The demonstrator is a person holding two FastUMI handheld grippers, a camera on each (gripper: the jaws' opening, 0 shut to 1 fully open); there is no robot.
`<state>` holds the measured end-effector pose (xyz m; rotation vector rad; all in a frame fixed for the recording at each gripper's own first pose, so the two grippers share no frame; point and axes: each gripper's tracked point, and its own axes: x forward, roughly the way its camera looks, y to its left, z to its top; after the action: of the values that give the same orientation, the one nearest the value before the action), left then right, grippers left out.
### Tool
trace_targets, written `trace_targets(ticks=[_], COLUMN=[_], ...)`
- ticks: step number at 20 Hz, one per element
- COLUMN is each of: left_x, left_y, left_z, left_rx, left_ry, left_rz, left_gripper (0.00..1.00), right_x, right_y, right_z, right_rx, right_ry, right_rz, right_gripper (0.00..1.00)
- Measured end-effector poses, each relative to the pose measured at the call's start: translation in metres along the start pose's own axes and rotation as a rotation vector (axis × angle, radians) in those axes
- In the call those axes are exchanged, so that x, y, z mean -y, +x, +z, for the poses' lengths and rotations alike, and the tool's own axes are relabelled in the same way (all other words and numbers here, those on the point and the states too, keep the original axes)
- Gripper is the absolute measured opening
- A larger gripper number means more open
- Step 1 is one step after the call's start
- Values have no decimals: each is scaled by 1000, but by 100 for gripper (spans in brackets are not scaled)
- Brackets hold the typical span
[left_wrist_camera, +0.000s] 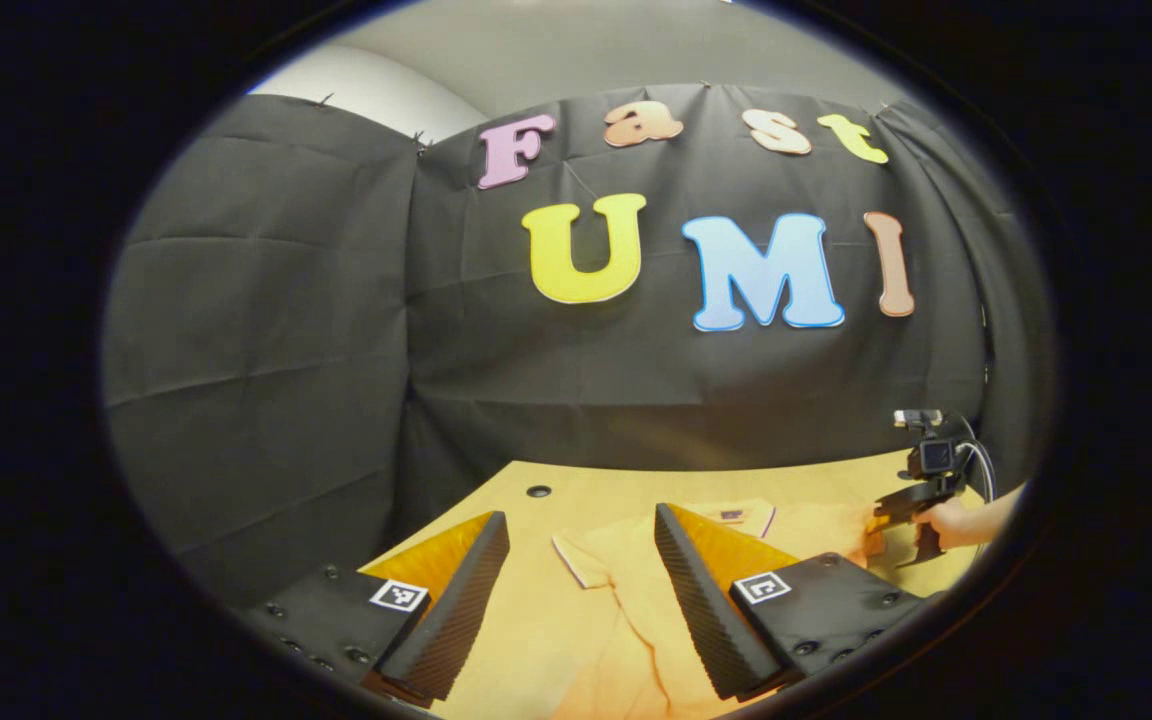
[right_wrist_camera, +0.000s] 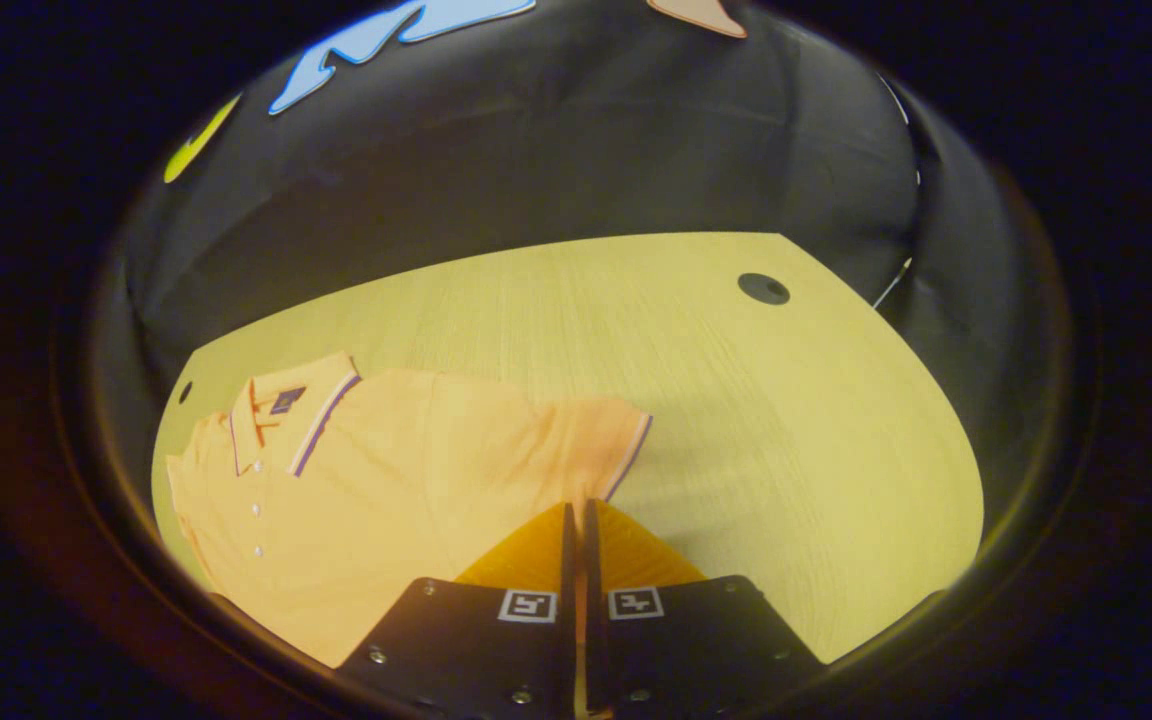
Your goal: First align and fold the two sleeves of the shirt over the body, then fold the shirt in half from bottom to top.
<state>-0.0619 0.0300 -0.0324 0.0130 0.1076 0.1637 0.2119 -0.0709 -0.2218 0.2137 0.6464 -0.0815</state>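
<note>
Starting out: shirt [right_wrist_camera: 386, 480] flat on table [right_wrist_camera: 736, 420], sleeves unfolded, all folds left. Left gripper [left_wrist_camera: 581, 560] jaws wide, empty; right gripper [right_wrist_camera: 576, 515] jaws closed, holding nothing.

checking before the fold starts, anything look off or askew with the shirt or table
Nothing stands out. The orange shirt lies flat on the wooden table, collar neat, one sleeve spread out. No spill or damage shows.
</note>
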Motion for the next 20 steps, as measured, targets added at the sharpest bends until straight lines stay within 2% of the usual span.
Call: trace_targets(ticks=[8,10,14,15,18,20], left_x=[-3,-2,-9,-12,-20,-24], left_y=[2,1,-2,-2,-3,-4], left_z=[-4,-6,-7,-7,-11,-13], left_rx=[-8,-9,-8,-9,-16,-21], left_ry=[-21,-21,-16,-17,-19,-20], left_rz=[-6,-12,-5,-2,11,16], left_gripper=[99,95,95,92,99,96], right_x=[-57,-74,-108,-114,-127,-133], right_y=[-38,-40,-39,-38,-32,-32], right_z=[22,17,0,-3,-10,-13], right_rx=[118,116,94,86,67,59], right_ry=[-167,-226,-303,-317,-336,-326], right_rz=[117,144,203,212,220,236], right_gripper=[4,4,4,4,4,6])
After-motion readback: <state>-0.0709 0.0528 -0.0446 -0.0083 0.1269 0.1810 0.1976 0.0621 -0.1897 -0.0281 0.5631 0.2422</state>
